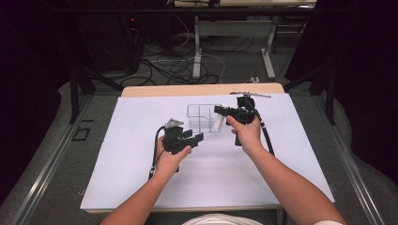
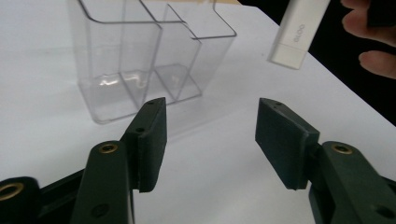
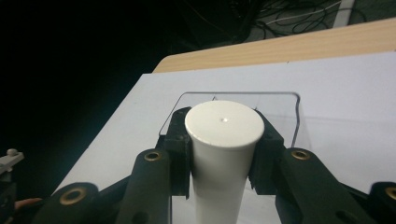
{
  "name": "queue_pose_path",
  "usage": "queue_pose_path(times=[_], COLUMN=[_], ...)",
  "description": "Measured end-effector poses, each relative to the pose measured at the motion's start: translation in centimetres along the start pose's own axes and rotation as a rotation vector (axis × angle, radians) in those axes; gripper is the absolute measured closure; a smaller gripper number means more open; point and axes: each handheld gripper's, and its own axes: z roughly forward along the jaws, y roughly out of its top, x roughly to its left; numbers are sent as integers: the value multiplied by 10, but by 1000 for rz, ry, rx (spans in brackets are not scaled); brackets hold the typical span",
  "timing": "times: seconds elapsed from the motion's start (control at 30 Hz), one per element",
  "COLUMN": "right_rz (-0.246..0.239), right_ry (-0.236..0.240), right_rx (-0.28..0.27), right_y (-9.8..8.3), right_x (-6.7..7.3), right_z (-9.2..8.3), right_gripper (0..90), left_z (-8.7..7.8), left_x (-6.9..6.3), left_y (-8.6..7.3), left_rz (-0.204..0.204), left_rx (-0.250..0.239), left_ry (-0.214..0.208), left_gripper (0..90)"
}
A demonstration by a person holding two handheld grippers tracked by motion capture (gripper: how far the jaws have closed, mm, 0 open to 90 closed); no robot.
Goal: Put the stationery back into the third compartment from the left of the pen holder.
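both forearms are bare, with a white sleeve edge at the right elbow and a white garment at the torso. the left gripper (image 1: 196, 137) and right gripper (image 1: 220, 109) are black, with flat rectangular pads (image 2: 152, 142) and brass-ringed screw holes. each carries a grey three-cornered plate (image 1: 173, 123) and trails a black cable (image 1: 155, 154).

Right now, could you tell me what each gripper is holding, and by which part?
The right gripper clamps a white glue stick by its sides, just below one flat end, above the clear divided container. The left gripper is open, holding nothing.
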Motion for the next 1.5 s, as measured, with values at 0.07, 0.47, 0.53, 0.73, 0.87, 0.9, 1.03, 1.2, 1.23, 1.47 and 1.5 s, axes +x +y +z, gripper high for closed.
queue_pose_path(times=[0.07, 0.47, 0.53, 0.73, 0.87, 0.9, 1.03, 1.2, 1.23, 1.47, 1.5], right_rz=[-13, -105, -119, -142, -165, -164, -163, -178, -180, -201, -197], right_ry=[-13, -125, -140, -181, -202, -206, -216, -218, -216, -225, -225], right_rx=[-11, -83, -84, -92, -87, -92, -93, -96, -91, -81, -73], right_y=[4, 26, 28, 26, 24, 23, 22, 21, 20, 16, 15], right_x=[1, -3, -5, -9, -9, -10, -10, -9, -8, -8, -8], right_z=[2, 18, 21, 31, 37, 39, 43, 47, 48, 56, 56], right_gripper=[660, 659, 659, 659, 659, 659, 659, 659, 659, 659, 659], left_z=[-4, -30, -33, -40, -40, -40, -40, -40, -41, -39, -39], left_x=[5, 35, 41, 56, 67, 69, 78, 86, 87, 91, 91], left_y=[2, 12, 13, 14, 13, 12, 11, 9, 8, 5, 5], left_rz=[6, 67, 75, 54, 26, 19, 3, 8, 11, 29, 34], left_rx=[-7, -93, -100, -96, -92, -88, -90, -78, -72, -48, -42], left_ry=[18, 167, 181, 209, 221, 226, 246, 282, 282, 286, 289], left_gripper=[411, 302, 284, 262, 249, 226, 156, 119, 93, 1, 1])
